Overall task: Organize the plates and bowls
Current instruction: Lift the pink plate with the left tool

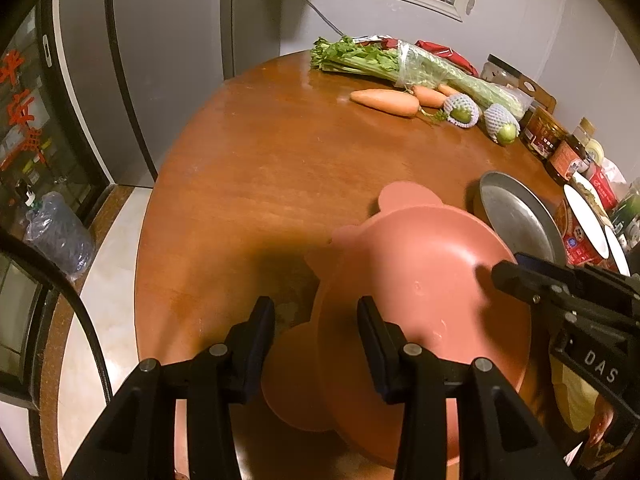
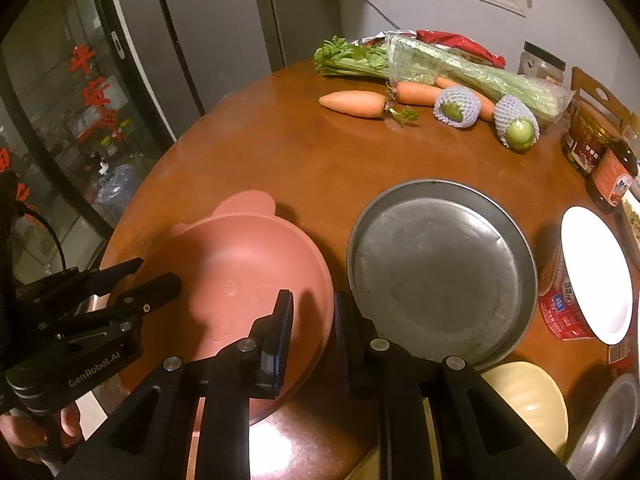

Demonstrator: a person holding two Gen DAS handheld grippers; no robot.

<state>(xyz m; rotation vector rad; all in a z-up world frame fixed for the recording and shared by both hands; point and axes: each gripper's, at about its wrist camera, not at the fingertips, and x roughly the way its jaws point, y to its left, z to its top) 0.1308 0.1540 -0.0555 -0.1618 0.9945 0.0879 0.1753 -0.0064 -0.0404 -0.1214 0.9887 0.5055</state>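
The pink bowl (image 2: 248, 276) sits tilted, its rim between the right gripper (image 2: 312, 320) fingers, which stand apart. The left gripper (image 1: 316, 332), also apart, straddles the opposite rim. Squeeze evenly before lifting.

Inventory, counted on the tabletop (image 2: 280, 152):
- pink bowl (image 2: 248, 276), one
- metal plates (image 2: 440, 272), two
- white bowl (image 2: 596, 276), one
- cream dish (image 2: 528, 396), one
- carrots (image 2: 354, 103), three
- net-wrapped green fruits (image 2: 456, 109), two
- celery bunch (image 2: 420, 65), one
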